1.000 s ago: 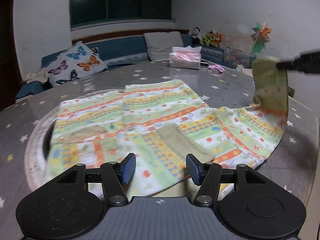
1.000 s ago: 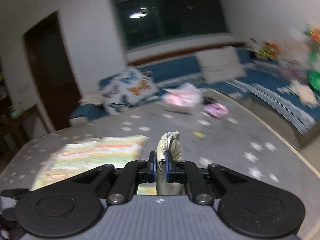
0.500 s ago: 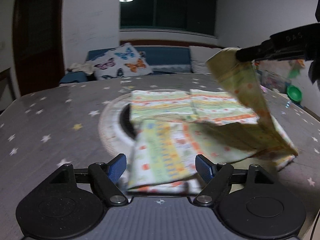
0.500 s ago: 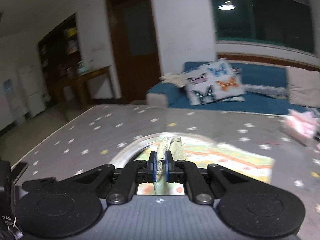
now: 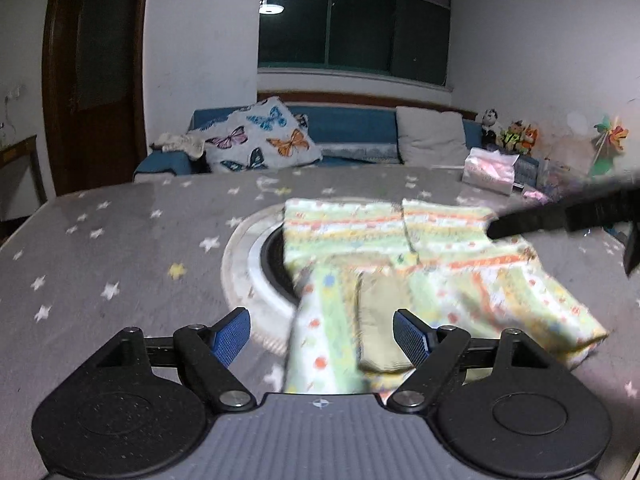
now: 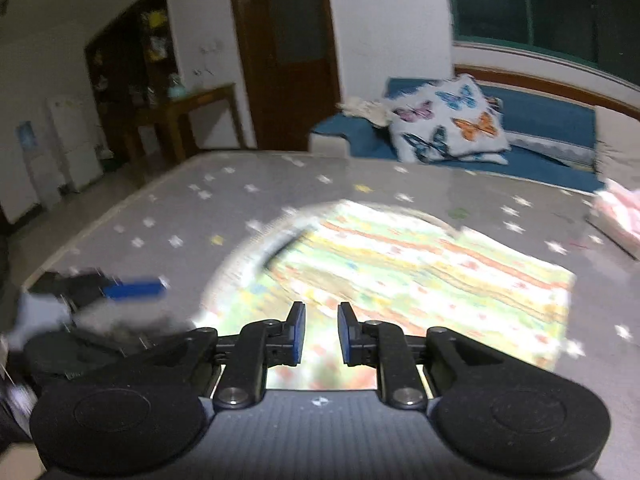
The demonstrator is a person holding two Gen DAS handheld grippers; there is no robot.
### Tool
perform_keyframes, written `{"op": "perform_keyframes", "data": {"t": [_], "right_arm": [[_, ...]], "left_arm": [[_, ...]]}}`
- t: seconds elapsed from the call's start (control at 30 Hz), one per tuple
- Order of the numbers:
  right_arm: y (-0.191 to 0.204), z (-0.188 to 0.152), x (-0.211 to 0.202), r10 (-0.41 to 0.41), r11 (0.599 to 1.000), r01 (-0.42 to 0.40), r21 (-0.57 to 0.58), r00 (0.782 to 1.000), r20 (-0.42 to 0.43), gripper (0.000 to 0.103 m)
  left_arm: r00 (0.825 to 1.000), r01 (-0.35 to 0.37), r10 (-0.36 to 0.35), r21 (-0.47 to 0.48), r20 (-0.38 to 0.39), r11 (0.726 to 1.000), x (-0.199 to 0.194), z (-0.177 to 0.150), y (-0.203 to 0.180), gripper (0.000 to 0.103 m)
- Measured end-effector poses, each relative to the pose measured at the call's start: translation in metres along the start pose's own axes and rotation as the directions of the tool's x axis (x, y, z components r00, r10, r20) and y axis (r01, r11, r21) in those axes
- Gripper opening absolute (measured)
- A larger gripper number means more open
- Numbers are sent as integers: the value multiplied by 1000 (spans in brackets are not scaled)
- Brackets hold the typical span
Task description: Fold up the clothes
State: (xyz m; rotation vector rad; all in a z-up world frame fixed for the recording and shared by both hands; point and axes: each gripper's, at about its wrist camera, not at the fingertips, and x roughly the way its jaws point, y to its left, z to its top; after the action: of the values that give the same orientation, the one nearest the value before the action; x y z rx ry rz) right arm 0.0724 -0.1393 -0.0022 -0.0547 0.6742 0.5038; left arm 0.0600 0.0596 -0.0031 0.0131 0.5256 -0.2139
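Opening right claw (image 6: 321,334), garment (image 6: 420,268) released

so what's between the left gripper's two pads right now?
In the left wrist view, the near folded end of the patterned garment lies between the left gripper pads, which stand wide and clear of it.

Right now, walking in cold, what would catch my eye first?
The bright striped garment, partly folded, lies mid-table over a round inset ring in the star-print tablecloth. The left gripper hangs open over its near edge. The right gripper, jaws opening with nothing between them, is above the cloth's right side.
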Motion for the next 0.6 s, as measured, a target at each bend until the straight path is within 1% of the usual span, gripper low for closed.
{"op": "perform_keyframes", "data": {"t": [0.1, 0.17, 0.3, 0.37, 0.5, 0.6], "right_arm": [[-21, -18, -3, -54, 998, 55, 7, 997, -52, 21], [-34, -33, -3, -90, 996, 91, 13, 992, -84, 23], [-54, -57, -5, -131, 989, 138, 51, 983, -125, 23], [-64, -69, -5, -143, 985, 155, 73, 979, -148, 23], [-68, -71, -11, -139, 987, 148, 55, 980, -144, 23], [-72, -61, -12, -142, 988, 148, 54, 984, -107, 26]], "left_arm": [[1000, 23, -23, 28, 7, 999, 6, 6, -12, 81], [1000, 29, -29, 59, -1, 998, 14, 8, -22, 81], [999, 16, -12, 129, -29, 992, 32, 5, -37, 81], [998, 9, 0, 157, -55, 988, 41, 1, -40, 81], [994, -25, 46, 196, -103, 980, 55, -6, -42, 81], [996, -23, 40, 193, -82, 981, 49, 1, -41, 81]]}}
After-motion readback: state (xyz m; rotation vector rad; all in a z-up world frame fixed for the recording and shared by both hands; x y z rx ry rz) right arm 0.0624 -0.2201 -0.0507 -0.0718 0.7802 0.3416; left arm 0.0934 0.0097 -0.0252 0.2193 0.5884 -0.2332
